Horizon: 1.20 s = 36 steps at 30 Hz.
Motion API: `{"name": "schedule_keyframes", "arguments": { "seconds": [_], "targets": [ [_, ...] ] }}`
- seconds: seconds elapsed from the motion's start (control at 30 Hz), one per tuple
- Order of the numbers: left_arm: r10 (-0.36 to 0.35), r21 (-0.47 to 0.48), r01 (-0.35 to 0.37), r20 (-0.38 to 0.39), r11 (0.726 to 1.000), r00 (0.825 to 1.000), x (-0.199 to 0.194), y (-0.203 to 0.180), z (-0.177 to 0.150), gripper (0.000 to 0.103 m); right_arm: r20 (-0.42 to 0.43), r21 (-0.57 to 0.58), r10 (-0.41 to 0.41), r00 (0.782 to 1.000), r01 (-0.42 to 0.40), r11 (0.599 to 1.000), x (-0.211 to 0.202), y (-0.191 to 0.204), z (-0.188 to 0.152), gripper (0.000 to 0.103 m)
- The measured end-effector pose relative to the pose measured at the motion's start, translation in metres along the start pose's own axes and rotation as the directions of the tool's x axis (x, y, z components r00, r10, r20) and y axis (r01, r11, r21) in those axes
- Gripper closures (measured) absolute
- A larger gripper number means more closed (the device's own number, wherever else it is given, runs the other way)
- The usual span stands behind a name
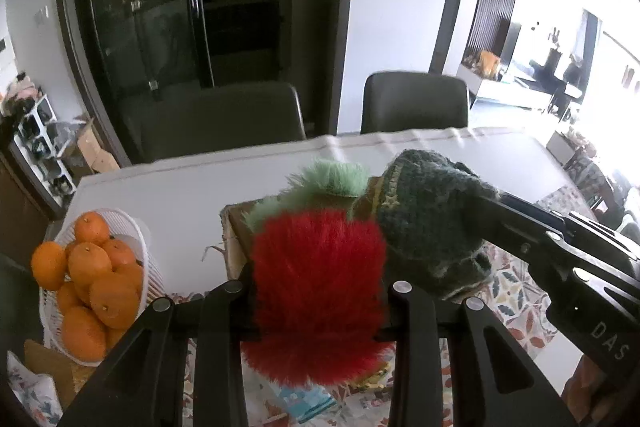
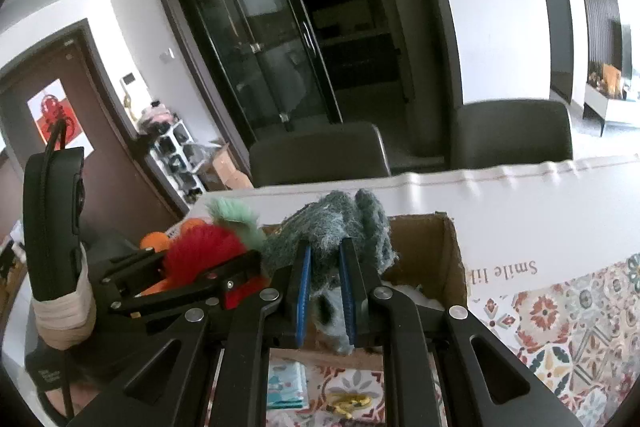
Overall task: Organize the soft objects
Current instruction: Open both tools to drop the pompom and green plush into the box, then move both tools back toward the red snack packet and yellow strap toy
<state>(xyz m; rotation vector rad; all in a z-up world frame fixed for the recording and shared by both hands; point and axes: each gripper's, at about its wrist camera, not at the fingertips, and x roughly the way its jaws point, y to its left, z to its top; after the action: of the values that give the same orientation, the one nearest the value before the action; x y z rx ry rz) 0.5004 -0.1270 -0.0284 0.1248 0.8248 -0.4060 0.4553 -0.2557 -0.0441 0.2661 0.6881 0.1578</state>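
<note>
My left gripper (image 1: 316,291) is shut on a fluffy red toy with a pale green tuft (image 1: 320,287), held above the near edge of a cardboard box (image 1: 236,231). My right gripper (image 2: 326,291) is shut on a dark green knitted item (image 2: 340,231), held over the same box (image 2: 436,251). In the left wrist view the knitted item (image 1: 428,219) sits right of the red toy, with the right gripper's black fingers (image 1: 516,231) on it. In the right wrist view the red toy (image 2: 204,251) and left gripper (image 2: 192,283) are at the left.
A white basket of oranges (image 1: 92,279) stands at the left on the table. A patterned tablecloth (image 2: 560,323) covers the near right; white cloth (image 1: 168,191) lies beyond. Two dark chairs (image 1: 412,103) stand behind the table. Small packets (image 2: 288,383) lie below the grippers.
</note>
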Motion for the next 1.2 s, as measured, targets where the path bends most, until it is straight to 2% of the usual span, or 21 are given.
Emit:
{"name": "schedule_keyframes", "arguments": {
  "seconds": [0.2, 0.3, 0.37, 0.4, 0.43, 0.57, 0.63, 0.73, 0.9, 1.2],
  "targets": [
    [0.002, -0.011, -0.003, -0.078, 1.000, 0.997, 0.041, 0.004, -0.003, 0.068, -0.102, 0.021, 0.008, 0.995, -0.006, 1.000, 0.046, -0.016, -0.005, 0.088],
    [-0.001, -0.025, -0.002, -0.119, 1.000, 0.993, 0.061, 0.007, -0.007, 0.062, -0.184, 0.037, 0.026, 0.983, -0.019, 0.999, 0.070, -0.025, -0.013, 0.085],
    [0.005, -0.028, -0.009, -0.155, 1.000, 0.988, 0.075, 0.008, -0.011, 0.054, -0.222, 0.065, 0.011, 0.975, 0.003, 0.998, 0.080, -0.032, -0.018, 0.078],
    [0.006, -0.033, -0.011, -0.164, 0.999, 0.986, 0.078, 0.008, -0.013, 0.042, -0.236, 0.067, -0.005, 0.972, 0.021, 0.998, 0.083, -0.035, -0.020, 0.071],
    [0.007, -0.038, -0.014, -0.168, 0.999, 0.986, 0.080, 0.010, -0.014, 0.038, -0.245, 0.071, -0.033, 0.969, 0.051, 0.996, 0.083, -0.039, -0.022, 0.061],
    [0.021, -0.038, -0.027, -0.154, 0.999, 0.988, 0.074, 0.009, -0.018, 0.035, -0.233, 0.045, -0.073, 0.970, 0.086, 0.995, 0.077, -0.040, -0.019, 0.047],
    [0.045, -0.032, -0.050, -0.150, 0.998, 0.988, 0.070, 0.009, -0.019, 0.030, -0.214, 0.025, -0.110, 0.971, 0.118, 0.993, 0.069, -0.037, -0.017, 0.033],
    [0.075, -0.034, -0.080, -0.126, 0.996, 0.989, 0.055, 0.010, -0.017, 0.023, -0.172, -0.008, -0.162, 0.972, 0.163, 0.987, 0.054, -0.031, -0.012, 0.021],
    [0.129, -0.029, -0.131, -0.079, 0.991, 0.989, 0.026, 0.012, -0.018, 0.015, -0.098, -0.023, -0.204, 0.974, 0.203, 0.979, 0.025, -0.018, -0.009, 0.012],
    [0.184, -0.058, -0.188, -0.060, 0.980, 0.981, -0.011, 0.015, -0.042, 0.010, -0.057, -0.043, -0.244, 0.968, 0.242, 0.969, -0.009, -0.001, -0.024, 0.012]
  ]
}}
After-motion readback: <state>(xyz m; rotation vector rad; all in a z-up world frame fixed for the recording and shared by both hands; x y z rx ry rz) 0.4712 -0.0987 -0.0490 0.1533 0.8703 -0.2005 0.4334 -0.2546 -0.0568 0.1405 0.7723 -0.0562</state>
